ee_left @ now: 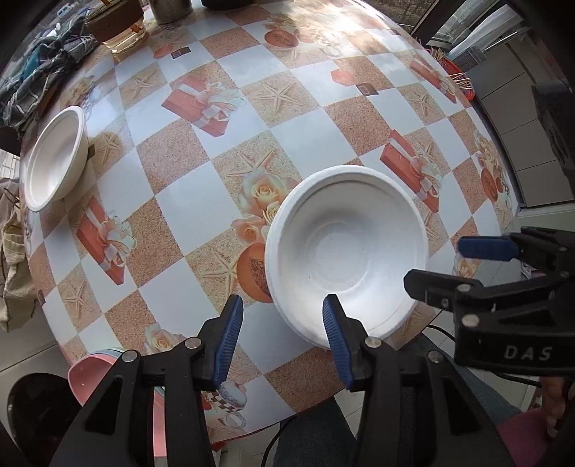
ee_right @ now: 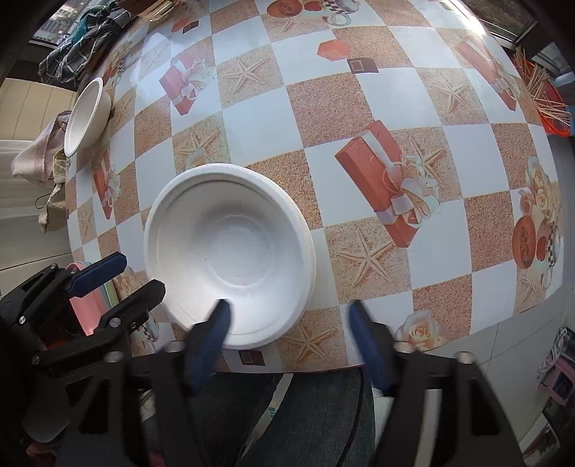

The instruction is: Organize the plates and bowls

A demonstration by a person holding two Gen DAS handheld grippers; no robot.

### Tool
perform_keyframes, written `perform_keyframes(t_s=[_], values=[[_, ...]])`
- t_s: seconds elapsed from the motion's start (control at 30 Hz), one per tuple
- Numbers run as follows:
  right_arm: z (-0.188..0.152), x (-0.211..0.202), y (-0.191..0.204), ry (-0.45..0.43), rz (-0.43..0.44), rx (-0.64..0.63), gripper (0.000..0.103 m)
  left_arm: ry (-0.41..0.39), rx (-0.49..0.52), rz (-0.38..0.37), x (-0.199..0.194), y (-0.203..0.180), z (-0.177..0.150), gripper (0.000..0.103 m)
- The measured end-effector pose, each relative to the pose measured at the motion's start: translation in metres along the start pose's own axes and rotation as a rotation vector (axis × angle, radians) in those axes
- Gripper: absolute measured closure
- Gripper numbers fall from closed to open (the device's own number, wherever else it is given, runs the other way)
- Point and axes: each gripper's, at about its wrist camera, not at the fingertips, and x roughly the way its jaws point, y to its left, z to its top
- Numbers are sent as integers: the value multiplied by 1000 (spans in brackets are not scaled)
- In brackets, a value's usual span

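Observation:
A white paper bowl (ee_left: 345,251) (ee_right: 230,248) sits upright near the front edge of the patterned table (ee_left: 187,201). My left gripper (ee_left: 282,309) is open and straddles the bowl's near-left rim, one blue pad inside the bowl and one outside, neither pressing. My right gripper (ee_right: 289,309) is wide open over the near-right rim in the same way. Each gripper also shows in the other's view, the left gripper (ee_right: 142,273) and the right gripper (ee_left: 445,264). A second white bowl (ee_left: 54,158) (ee_right: 86,115) stands at the far left edge. A stack of pink and pale plates (ee_left: 90,373) (ee_right: 86,305) lies at the near left edge.
A glass cup with a cork band (ee_left: 118,25), a metal can (ee_left: 169,9) and a crumpled cloth (ee_left: 39,72) stand at the back left. A red basket of wooden sticks (ee_right: 550,100) sits at the right edge. The person's legs (ee_left: 312,431) are under the front edge.

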Motion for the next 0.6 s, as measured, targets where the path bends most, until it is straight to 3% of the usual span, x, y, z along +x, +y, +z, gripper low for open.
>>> perform_keyframes(t_s=[0.33, 0.6], values=[[-4, -41, -27, -140, -8, 195, 1, -174, -32, -61, -54, 32, -13, 31], [-16, -54, -14, -201, -1, 197, 1, -243, -40, -97, -74, 45, -9, 25]])
